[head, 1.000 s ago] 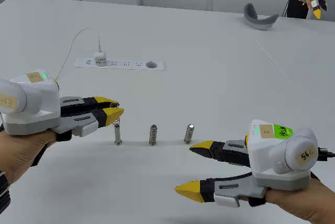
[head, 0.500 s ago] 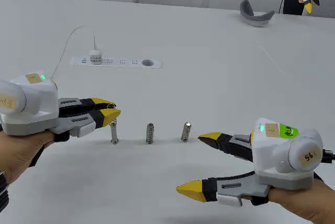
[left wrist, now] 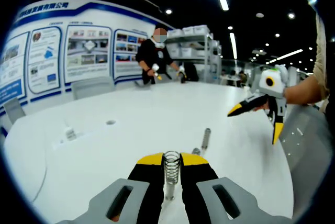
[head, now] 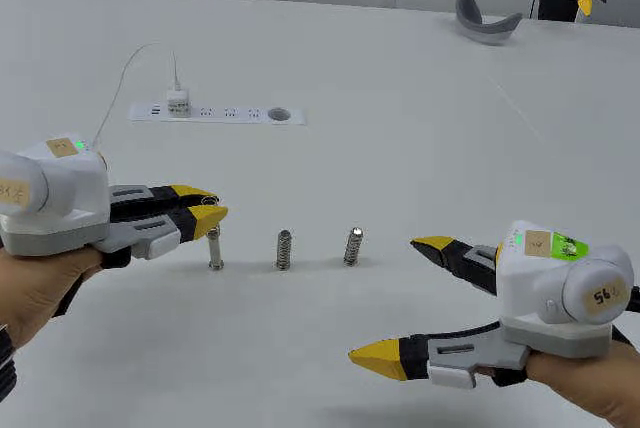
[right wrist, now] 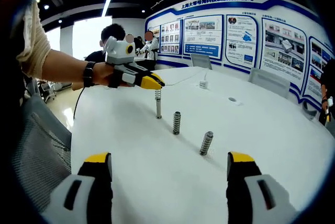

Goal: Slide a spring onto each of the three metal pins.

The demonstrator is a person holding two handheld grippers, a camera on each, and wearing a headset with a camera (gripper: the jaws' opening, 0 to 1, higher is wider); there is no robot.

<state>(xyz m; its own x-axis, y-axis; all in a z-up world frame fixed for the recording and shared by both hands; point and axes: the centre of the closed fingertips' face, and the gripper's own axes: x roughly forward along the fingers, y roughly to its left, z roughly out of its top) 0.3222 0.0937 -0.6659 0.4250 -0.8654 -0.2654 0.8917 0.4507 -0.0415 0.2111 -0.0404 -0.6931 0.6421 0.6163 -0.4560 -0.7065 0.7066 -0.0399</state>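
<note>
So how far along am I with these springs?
Two done: the middle pin and right pin already carry theirs. In hand: the left gripper holds the last spring at the top of the left pin. Left: slide it down and release. The right gripper is open.

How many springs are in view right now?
3. The first spring is pinched by the left gripper atop the left pin; the second spring stands mid-row; the third spring at the row's right end. None seems hidden.
</note>
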